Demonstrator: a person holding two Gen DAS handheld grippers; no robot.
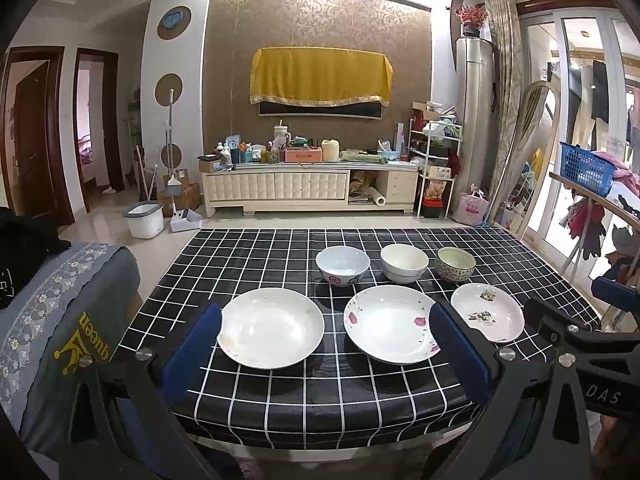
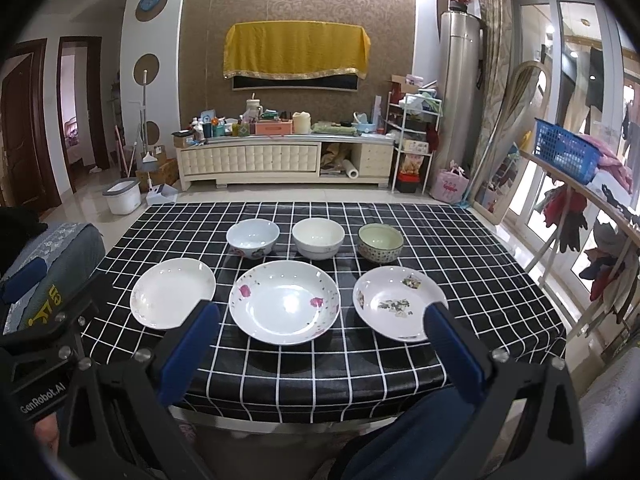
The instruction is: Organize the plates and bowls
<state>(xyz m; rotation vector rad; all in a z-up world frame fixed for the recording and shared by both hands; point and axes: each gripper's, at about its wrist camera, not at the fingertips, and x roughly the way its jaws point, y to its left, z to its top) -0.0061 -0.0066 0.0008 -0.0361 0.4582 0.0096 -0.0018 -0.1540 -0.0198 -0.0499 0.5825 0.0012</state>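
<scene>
Open left gripper (image 1: 326, 344) hovers before plates (image 1: 271, 333).

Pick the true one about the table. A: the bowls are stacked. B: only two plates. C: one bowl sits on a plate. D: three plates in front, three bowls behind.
D: the plain plate, pink-flower plate and small patterned plate line the near row, with three separate bowls behind.

On the checked worktop (image 1: 280, 400) three plates sit in a near row: plain plate (image 1: 271, 328), rose plate (image 1: 390, 323), small plate (image 1: 487, 317) with scraps. Behind them, apart, stand white bowl (image 1: 343, 265), cream bowl (image 1: 404, 263), patterned bowl (image 1: 455, 264). The left claw (image 1: 326, 330) hangs wide apart, empty
</scene>
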